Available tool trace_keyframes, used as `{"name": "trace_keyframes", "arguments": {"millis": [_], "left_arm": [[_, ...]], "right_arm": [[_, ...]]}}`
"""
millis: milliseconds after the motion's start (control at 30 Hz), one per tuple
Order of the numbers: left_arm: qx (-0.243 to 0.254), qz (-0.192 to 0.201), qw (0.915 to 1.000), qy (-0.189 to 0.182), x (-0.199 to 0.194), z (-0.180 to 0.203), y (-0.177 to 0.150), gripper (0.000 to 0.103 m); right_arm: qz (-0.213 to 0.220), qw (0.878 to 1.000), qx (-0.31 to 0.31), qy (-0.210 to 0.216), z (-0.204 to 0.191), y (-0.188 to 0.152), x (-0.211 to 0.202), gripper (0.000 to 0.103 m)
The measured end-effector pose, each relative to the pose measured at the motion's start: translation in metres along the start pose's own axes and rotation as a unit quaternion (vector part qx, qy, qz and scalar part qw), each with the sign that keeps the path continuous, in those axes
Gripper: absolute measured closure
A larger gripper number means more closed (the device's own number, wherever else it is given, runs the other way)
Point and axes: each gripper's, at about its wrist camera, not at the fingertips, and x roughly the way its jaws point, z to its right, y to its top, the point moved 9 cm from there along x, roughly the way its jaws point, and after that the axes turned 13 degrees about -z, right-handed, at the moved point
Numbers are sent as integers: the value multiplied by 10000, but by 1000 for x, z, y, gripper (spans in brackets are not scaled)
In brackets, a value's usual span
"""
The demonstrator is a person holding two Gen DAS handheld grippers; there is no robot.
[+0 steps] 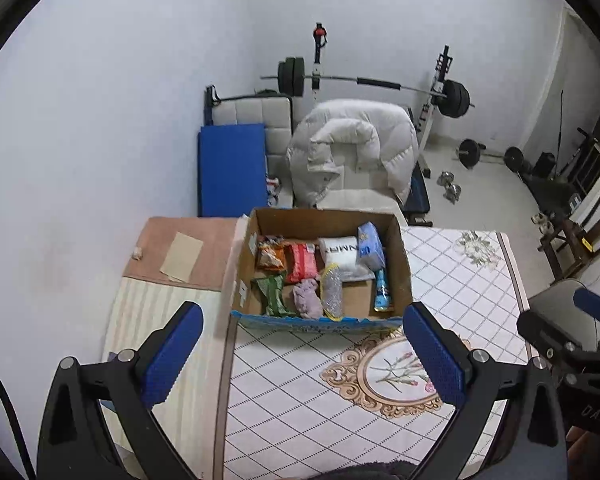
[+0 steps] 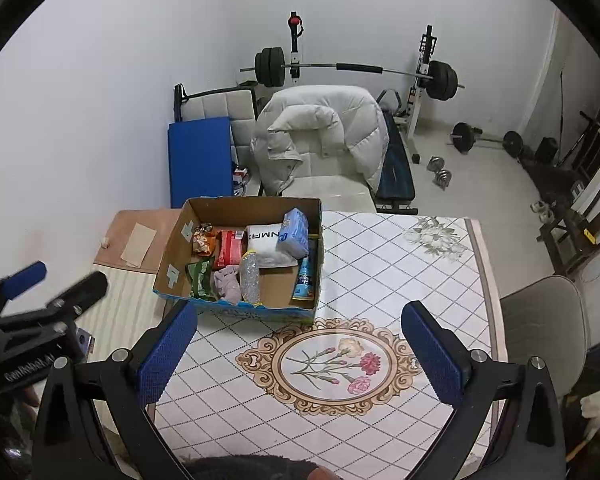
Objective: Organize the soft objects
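Observation:
An open cardboard box (image 1: 400,256) (image 2: 180,232) stands at the far side of the table. It holds a white pillow pack (image 1: 342,254) (image 2: 266,240), a blue tissue pack (image 1: 370,246) (image 2: 294,232), a red packet (image 1: 300,262) (image 2: 230,248), a green packet (image 1: 274,292) (image 2: 200,278), a lilac cloth (image 1: 308,298) (image 2: 228,282), a silver scourer (image 1: 332,290) (image 2: 250,276) and a blue tube (image 1: 382,292) (image 2: 306,276). My left gripper (image 1: 302,354) is open and empty, held above the table in front of the box. My right gripper (image 2: 300,354) is open and empty, above the floral medallion.
The table carries a diamond-patterned cloth (image 2: 380,272) with a floral medallion (image 2: 332,360). A brown mat with a paper card (image 1: 182,256) lies left of the box. Behind are a chair with a white puffer jacket (image 1: 352,148), a blue mat (image 1: 232,168) and a barbell rack (image 1: 380,84). A grey chair (image 2: 540,312) stands right.

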Motion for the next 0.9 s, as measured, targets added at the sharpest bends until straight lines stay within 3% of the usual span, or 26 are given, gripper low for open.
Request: {"name": "trace_keyframes", "arguments": {"millis": [233,667,900], "left_arm": [[-97,27,9999,1,-7,-6,-6,0],[-44,58,10000,-30,-3,1,-8,0],[-59,109,9999,5,-6,2,-8,0]], "right_arm": [[36,10000,8,-68,3,-4,-8,0],[323,9974,56,-639,9,7,-18,0],[396,9971,86,-638,9,8,-26,0]]}}
